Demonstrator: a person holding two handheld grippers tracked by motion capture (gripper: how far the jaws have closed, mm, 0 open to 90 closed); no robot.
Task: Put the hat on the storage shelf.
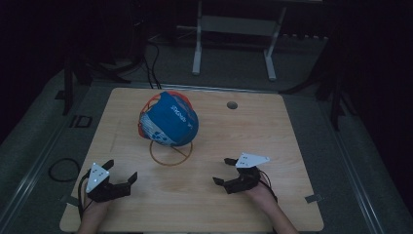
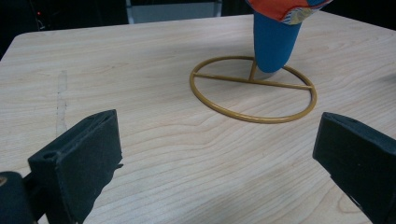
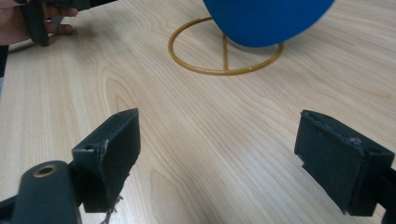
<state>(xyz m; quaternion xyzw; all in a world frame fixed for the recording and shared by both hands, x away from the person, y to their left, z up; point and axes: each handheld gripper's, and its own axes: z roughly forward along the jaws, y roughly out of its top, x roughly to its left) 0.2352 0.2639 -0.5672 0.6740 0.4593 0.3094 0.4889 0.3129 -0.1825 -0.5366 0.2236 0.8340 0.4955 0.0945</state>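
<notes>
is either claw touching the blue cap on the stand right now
No, the left claw and right claw sit open, apart from the blue cap.

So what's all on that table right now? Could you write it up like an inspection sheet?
Surface: light wooden table, round hole near the far edge.
Job's things: blue cap with orange mesh sits on a gold wire stand, mid-table.
Clutter: nothing seen.
Grippers: left gripper and right gripper both open, near the front edge, apart from the cap.
Cables: black cables on the floor, left and behind.
Surroundings: dark room, white frame legs behind.
</notes>
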